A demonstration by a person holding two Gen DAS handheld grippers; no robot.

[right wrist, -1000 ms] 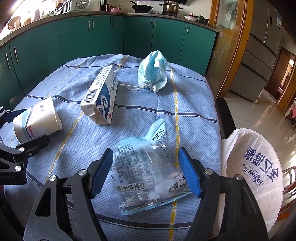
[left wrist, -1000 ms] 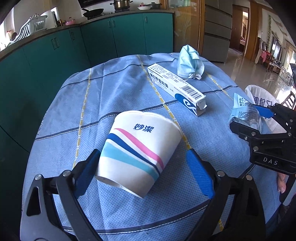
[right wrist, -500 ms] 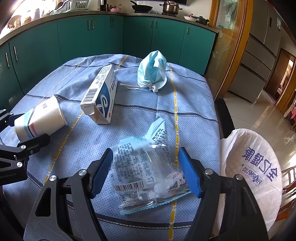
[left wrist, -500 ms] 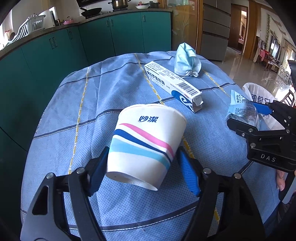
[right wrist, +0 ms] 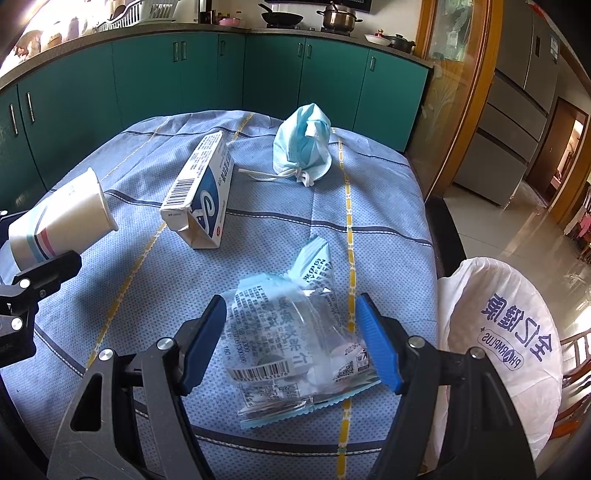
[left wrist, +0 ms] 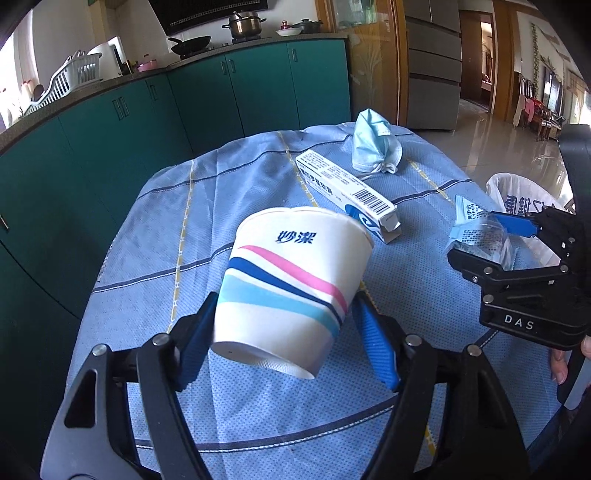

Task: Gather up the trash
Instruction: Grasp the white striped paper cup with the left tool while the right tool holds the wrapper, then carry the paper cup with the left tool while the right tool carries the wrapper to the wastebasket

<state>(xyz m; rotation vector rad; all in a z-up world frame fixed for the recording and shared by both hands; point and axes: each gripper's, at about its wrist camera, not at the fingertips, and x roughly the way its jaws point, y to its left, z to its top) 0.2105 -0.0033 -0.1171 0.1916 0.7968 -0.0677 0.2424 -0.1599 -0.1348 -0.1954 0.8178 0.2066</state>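
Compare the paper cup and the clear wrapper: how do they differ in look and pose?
The paper cup is opaque white with coloured stripes; the clear wrapper is see-through and printed. The cup keeps a stiff shape, tilted; the wrapper is crumpled. Shared: each sits between a gripper's blue fingers.

Bare counter [right wrist: 384,192] lies open right of the face mask [right wrist: 303,147]. The carton [right wrist: 201,195] stands between cup [left wrist: 291,288] and wrapper [right wrist: 288,343]; the bag [right wrist: 502,332] seems to crowd the counter's right edge.

home kitchen, teal cabinets [right wrist: 155,85], stovetop pots [left wrist: 244,25]
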